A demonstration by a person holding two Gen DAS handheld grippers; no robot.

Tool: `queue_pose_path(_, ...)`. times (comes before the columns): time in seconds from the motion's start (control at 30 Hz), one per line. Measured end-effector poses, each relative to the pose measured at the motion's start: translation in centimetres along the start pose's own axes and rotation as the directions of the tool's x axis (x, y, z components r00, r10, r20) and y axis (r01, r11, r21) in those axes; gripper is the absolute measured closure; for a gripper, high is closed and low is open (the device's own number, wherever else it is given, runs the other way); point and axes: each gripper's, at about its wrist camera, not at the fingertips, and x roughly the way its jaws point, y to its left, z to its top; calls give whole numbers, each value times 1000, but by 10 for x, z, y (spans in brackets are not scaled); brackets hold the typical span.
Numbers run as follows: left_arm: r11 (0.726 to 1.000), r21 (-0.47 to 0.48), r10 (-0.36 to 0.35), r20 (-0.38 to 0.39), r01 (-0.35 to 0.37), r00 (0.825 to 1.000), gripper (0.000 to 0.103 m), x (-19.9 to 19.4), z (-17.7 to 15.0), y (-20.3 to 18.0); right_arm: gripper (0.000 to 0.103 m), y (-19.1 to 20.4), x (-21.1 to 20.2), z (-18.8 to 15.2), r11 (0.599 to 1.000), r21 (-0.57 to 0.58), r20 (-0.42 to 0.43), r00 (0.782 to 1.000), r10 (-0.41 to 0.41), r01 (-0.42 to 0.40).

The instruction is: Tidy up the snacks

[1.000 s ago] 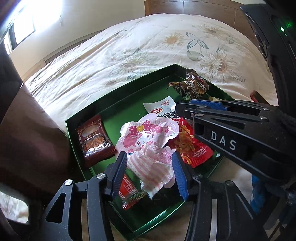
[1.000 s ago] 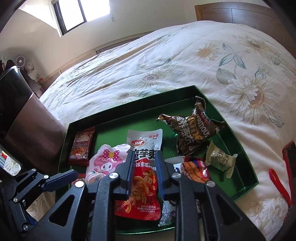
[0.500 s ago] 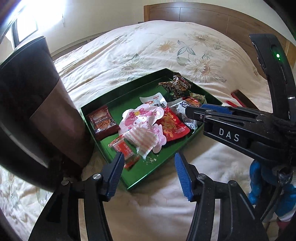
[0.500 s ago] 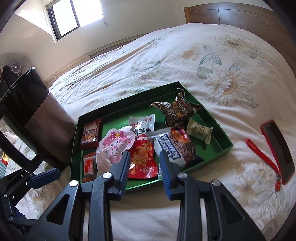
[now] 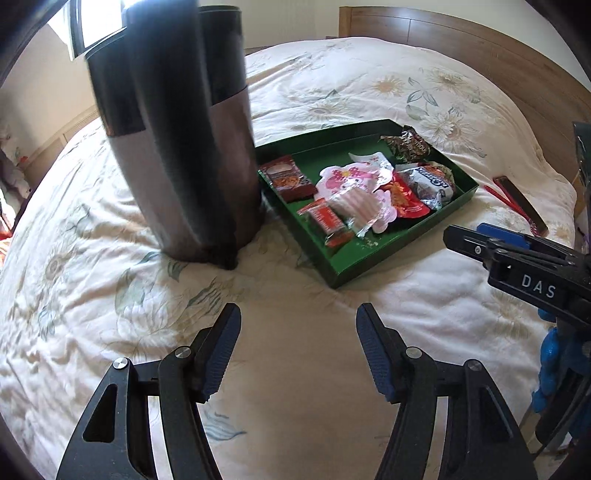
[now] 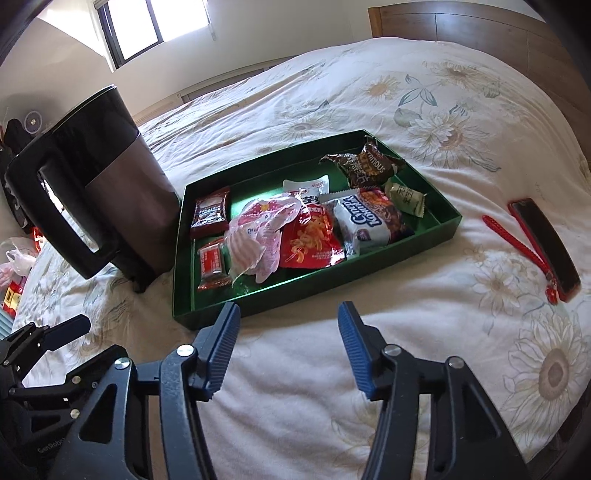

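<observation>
A green tray [image 6: 295,291] lies on the flowered bedspread with several snack packets in it. Among them are a pink cartoon packet [image 6: 266,225], a red noodle packet [image 6: 314,236], a white-and-blue packet [image 6: 369,218], a brown packet [image 6: 369,166] and a dark red packet [image 6: 210,214]. My right gripper [image 6: 289,310] hovers just in front of the tray's near wall, its jaws opening with nothing between them. My left gripper [image 5: 298,314] hangs over bare bedspread short of the tray [image 5: 388,254], its jaws also opening and empty. The pink packet [image 5: 354,184] shows there too.
A tall black-and-steel kettle [image 6: 110,184] stands against the tray's left side and looms large in the left wrist view, kettle [image 5: 177,147]. A red-cased phone [image 6: 546,243] with a red strap [image 6: 517,240] lies to the right of the tray. A wooden headboard [image 6: 480,26] is behind.
Both grippers have drawn back from over the tray to the bedspread in front of it. Both pairs of jaws have widened, the right much more. The snacks stay in the tray.
</observation>
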Motion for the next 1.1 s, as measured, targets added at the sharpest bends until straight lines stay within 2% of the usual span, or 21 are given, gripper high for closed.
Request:
queue_pose_path(0.3, 995, -90, 35, -20, -36, 999, 43, -18, -34, 36, 0, 24, -15, -29, 1000, -22, -19, 1000, 4, -4)
queue_pose_path(0.7, 983, -153, 106, 10, -103, 994, 41, -50, -74, 76, 0, 49, -38, -55, 1000, -29, -7, 1000, 5, -5)
queue_pose_path(1.03, 968, -200, 150, -19, -150, 989, 41, -71, -114, 111, 0, 78, -48, -74, 998, -66, -1, 1000, 9, -9)
queue_pose_path(1.1, 962, -224, 156, -27, -158, 987, 37, -73, -121, 119, 0, 85, -51, -77, 997, -79, 1, 1000, 10, -10)
